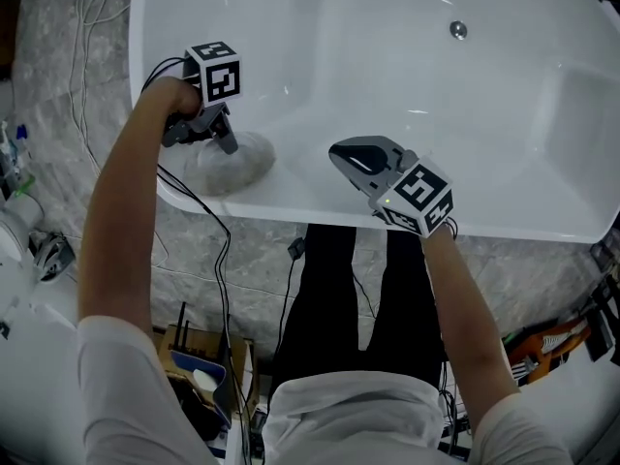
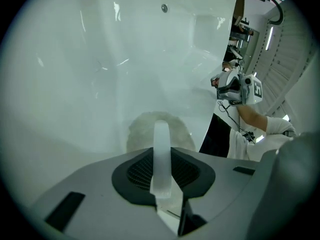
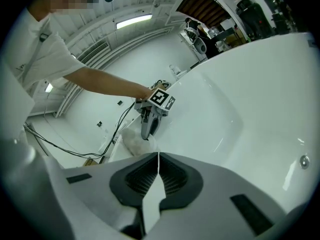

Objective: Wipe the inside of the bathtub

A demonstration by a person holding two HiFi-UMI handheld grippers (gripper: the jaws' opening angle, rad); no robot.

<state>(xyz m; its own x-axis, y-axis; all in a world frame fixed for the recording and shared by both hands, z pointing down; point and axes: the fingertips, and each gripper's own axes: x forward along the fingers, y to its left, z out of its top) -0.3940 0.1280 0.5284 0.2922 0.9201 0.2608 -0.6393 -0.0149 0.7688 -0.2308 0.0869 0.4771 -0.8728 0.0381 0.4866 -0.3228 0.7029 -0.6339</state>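
Grey stone-patterned floor (image 1: 58, 66) surrounds a white bathtub (image 1: 504, 124) whose long axis runs left to right across the head view. The left gripper (image 1: 221, 136) points down into the tub, jaws pinched on a fold of a white cloth (image 1: 232, 163), a rounded wad pressed against the inner wall at the near-left corner. The right gripper (image 1: 354, 158), jaws together and empty, hovers over the near rim. A round metal fitting (image 1: 458, 30) sits far inside.
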